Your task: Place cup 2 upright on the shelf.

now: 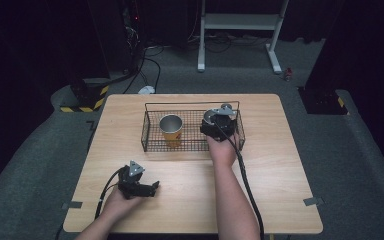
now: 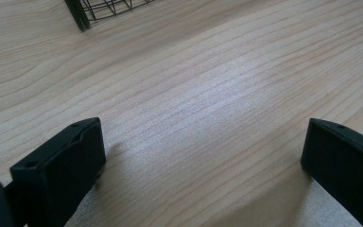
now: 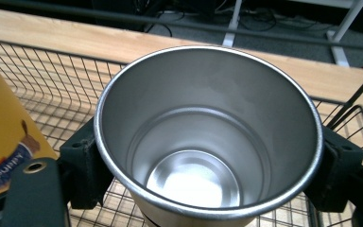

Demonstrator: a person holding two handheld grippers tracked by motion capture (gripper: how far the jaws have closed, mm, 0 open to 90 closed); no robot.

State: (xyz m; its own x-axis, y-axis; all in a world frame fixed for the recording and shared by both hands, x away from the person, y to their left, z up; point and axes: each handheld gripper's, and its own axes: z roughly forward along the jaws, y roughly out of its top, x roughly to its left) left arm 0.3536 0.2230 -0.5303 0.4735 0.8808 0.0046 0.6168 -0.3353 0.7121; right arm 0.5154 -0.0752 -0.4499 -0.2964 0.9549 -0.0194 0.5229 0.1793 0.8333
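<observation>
A black wire basket [image 1: 150, 142] stands on the far middle of the wooden table [image 1: 270, 165]. Inside it at the left is a yellow steel cup [image 1: 171, 130], upright; its yellow printed side [image 3: 2, 137] appears in the right gripper view. My right gripper [image 1: 219, 122] is over the basket's right part, shut on a second steel cup [image 3: 208, 137], whose open mouth faces the camera; both jaws press its sides. My left gripper [image 1: 152, 187] rests near the table's front left, open, with bare wood between its fingers [image 2: 61, 165].
The basket's corner [image 2: 80, 16] lies beyond the left gripper. Behind the table are a white stand [image 1: 240, 25], cables [image 1: 145, 55] on the grey floor and a black box with yellow-black stripes [image 1: 85, 95].
</observation>
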